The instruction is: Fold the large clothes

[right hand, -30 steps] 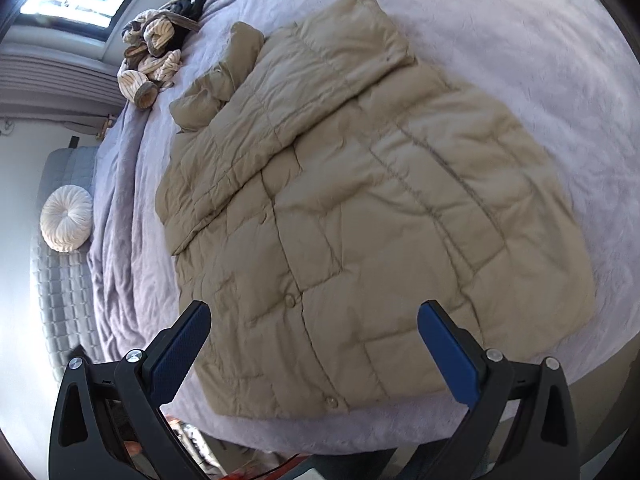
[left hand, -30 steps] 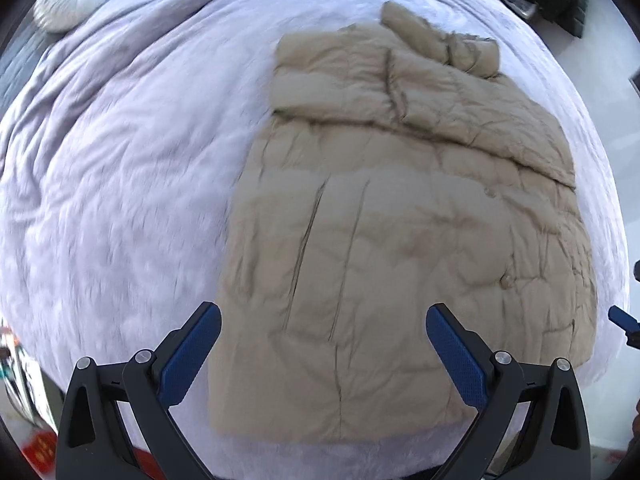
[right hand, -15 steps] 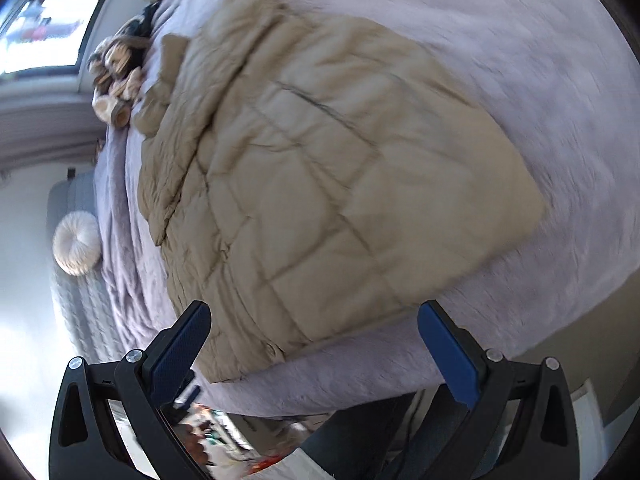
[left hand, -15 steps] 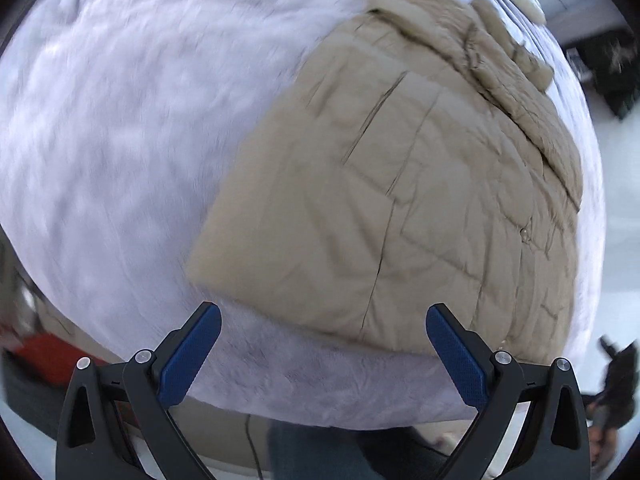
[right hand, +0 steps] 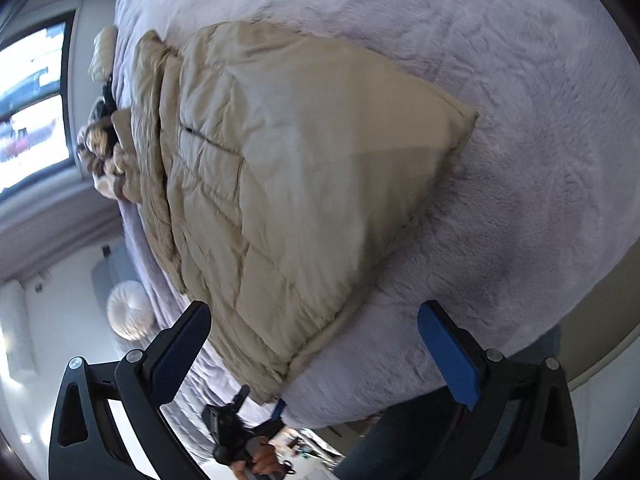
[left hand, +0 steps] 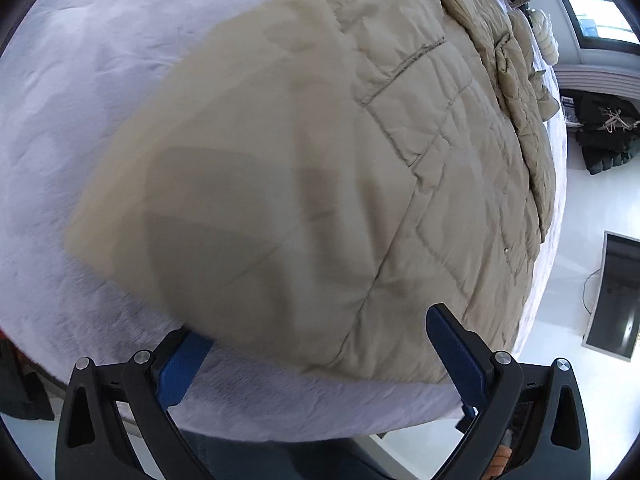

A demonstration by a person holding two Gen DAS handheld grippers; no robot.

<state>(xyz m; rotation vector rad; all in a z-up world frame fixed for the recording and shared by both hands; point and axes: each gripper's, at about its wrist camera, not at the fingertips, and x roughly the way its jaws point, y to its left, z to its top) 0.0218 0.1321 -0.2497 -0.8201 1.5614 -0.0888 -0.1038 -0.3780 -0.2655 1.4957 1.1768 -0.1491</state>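
A large beige quilted jacket (left hand: 320, 168) lies flat on a pale lilac fleece bedspread (left hand: 80, 60), its sleeves folded across the upper part. It also shows in the right wrist view (right hand: 288, 168). My left gripper (left hand: 320, 356) is open and empty, low over the jacket's hem, its left pad at the hem's edge. My right gripper (right hand: 316, 344) is open and empty, straddling the other bottom corner of the hem. The left gripper (right hand: 276, 410) shows at the bottom of the right wrist view, at the jacket's near corner.
A pile of striped and cream cushions (right hand: 102, 148) lies at the head of the bed under a window (right hand: 32, 108). A round white cushion (right hand: 128, 312) sits beside the bed. Dark clothes (left hand: 604, 132) and a monitor (left hand: 612, 296) are on the white floor.
Both grippers have dropped down and in toward the jacket's bottom hem, each rolling sideways. The jacket now fills more of both views. It has not moved.
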